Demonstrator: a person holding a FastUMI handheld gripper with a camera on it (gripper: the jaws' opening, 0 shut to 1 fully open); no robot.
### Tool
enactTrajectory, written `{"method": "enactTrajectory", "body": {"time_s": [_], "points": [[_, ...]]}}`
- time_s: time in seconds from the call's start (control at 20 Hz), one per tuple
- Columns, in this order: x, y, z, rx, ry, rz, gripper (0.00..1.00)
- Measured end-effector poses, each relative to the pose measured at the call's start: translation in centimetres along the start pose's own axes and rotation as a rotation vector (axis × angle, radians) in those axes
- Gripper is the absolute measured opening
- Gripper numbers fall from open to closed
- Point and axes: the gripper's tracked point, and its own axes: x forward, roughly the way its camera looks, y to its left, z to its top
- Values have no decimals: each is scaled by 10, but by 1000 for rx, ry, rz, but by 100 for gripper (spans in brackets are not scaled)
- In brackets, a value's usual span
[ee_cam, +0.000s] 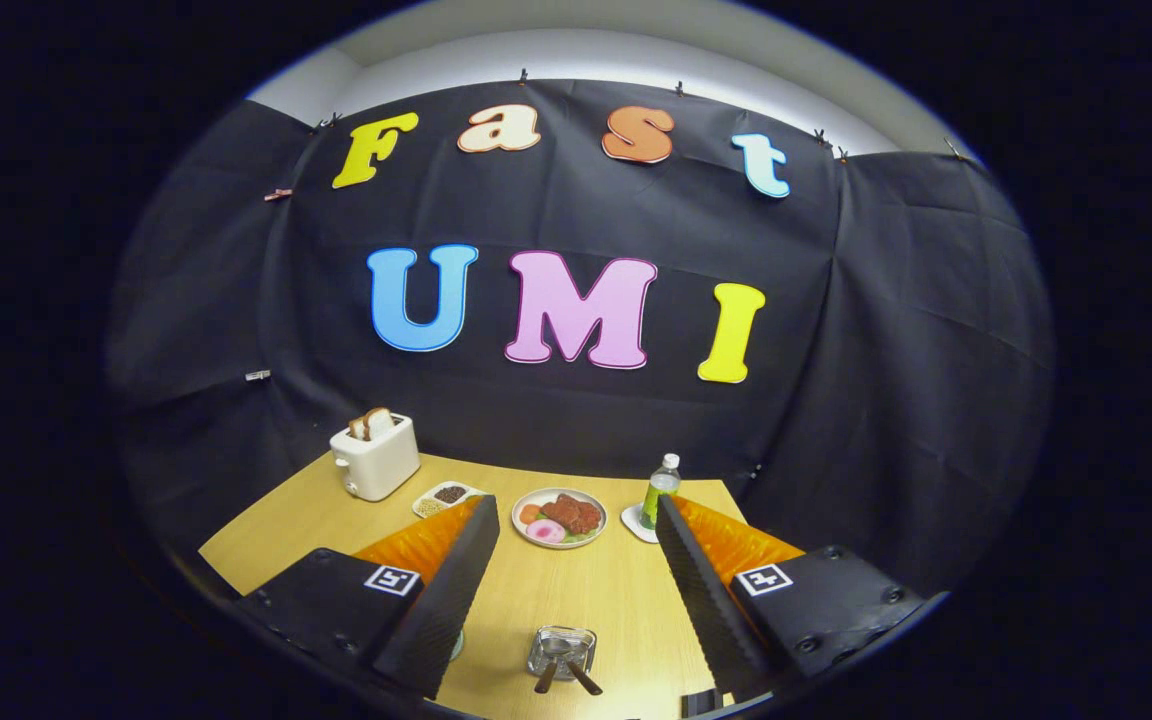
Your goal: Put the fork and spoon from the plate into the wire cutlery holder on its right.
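Tool (571,560) gapes wide above a square wire cutlery holder (562,651) holding two wooden-handled utensils (566,676).

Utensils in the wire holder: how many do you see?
2, both standing in the wire cutlery holder between the open gripper fingers, handles leaning toward the camera: one left, one right.

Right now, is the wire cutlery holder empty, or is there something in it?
Not empty. The wire cutlery holder, on the table between the open tool's fingers, has two brown handles sticking out toward the camera.
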Motion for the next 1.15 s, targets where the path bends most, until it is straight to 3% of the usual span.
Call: {"method": "enactTrajectory", "body": {"time_s": [1.15], "points": [[9,-35,0,-9,-2,-17,98]]}}
